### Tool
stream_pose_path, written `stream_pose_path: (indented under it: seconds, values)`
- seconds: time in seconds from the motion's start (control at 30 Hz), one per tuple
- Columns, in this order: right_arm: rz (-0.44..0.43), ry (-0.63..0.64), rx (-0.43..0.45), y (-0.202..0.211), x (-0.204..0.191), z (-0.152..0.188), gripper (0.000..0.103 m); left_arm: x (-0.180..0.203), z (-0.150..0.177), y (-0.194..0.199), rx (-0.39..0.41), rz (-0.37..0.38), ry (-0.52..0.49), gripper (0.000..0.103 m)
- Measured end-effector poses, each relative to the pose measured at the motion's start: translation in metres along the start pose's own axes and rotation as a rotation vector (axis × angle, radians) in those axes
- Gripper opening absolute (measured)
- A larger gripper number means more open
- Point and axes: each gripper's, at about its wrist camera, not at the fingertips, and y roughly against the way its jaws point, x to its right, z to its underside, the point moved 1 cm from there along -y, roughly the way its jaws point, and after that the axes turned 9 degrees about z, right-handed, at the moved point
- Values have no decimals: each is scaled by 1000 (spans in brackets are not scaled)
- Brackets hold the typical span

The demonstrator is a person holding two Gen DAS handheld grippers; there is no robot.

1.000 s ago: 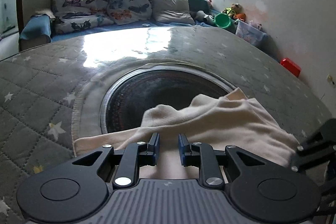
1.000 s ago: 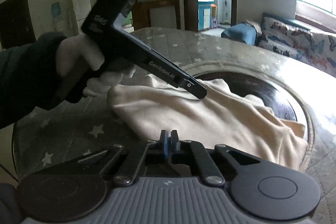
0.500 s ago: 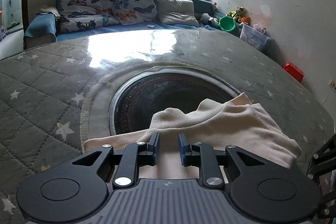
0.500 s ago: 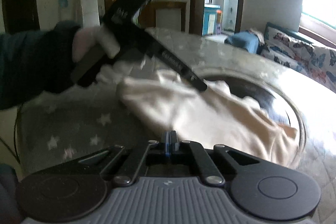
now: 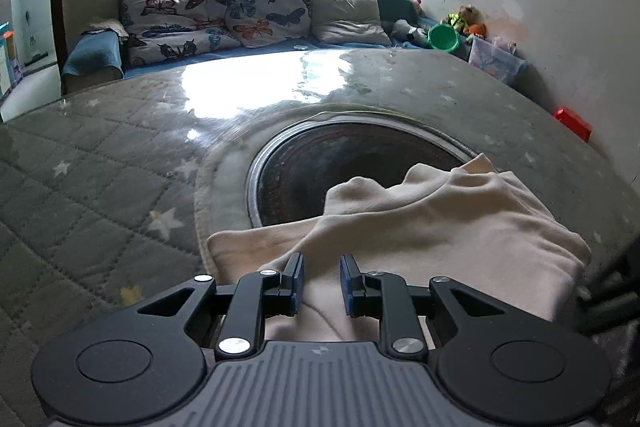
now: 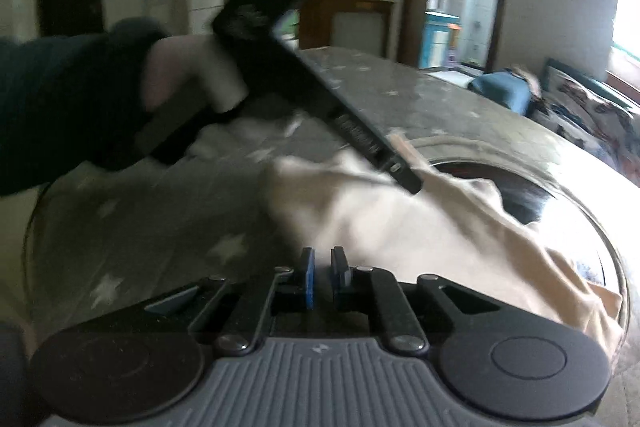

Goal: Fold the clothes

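Note:
A cream garment (image 5: 432,227) lies bunched on a round table covered by a grey quilted star cloth (image 5: 100,163), partly over the dark round centre inset (image 5: 352,163). My left gripper (image 5: 320,283) is open, its fingers a small gap apart just above the garment's near edge, holding nothing. In the right wrist view the garment (image 6: 420,239) lies ahead, with the left gripper's body (image 6: 320,99) and the hand holding it above its far side. My right gripper (image 6: 323,275) is slightly open at the garment's near edge, with nothing visibly between the pads.
A sofa with butterfly cushions (image 5: 256,11) stands beyond the table under a window. A green tub (image 5: 444,39), toys and a clear box (image 5: 496,63) sit at the right wall, and a red box (image 5: 572,123) lies on the floor. Doorways and a cabinet (image 6: 348,23) show behind.
My right gripper has gone from shut to slightly open. My left gripper has opened a little wider and moved right along the garment. The right wrist view is motion-blurred.

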Motion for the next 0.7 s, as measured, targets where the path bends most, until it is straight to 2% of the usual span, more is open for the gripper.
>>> stream_pose_path:
  seconds: [0.1, 0.17, 0.23, 0.33, 0.47, 0.53, 0.7]
  values:
    - [-2, -13, 22, 14, 2, 2, 10, 1, 2, 6, 21, -7, 11, 22]
    - [20, -48, 54, 21, 10, -2, 18, 7, 3, 13, 47, 1, 14, 22]
    - [72, -82, 84, 23, 21, -5, 36, 19, 5, 22, 76, 27, -8, 22]
    - [149, -114, 74, 16, 35, -3, 36, 38, 16, 30, 73, 48, -63, 22]
    - [140, -164, 15, 16, 42, 13, 37, 52, 42, 36, 35, 42, -152, 22]
    - [128, -138, 6, 25, 35, 22, 44, 54, 51, 42, 37, 35, -184, 23]
    - [108, -121, -15, 48, 32, 34, 44, 49, 61, 59, 52, 29, -202, 26]
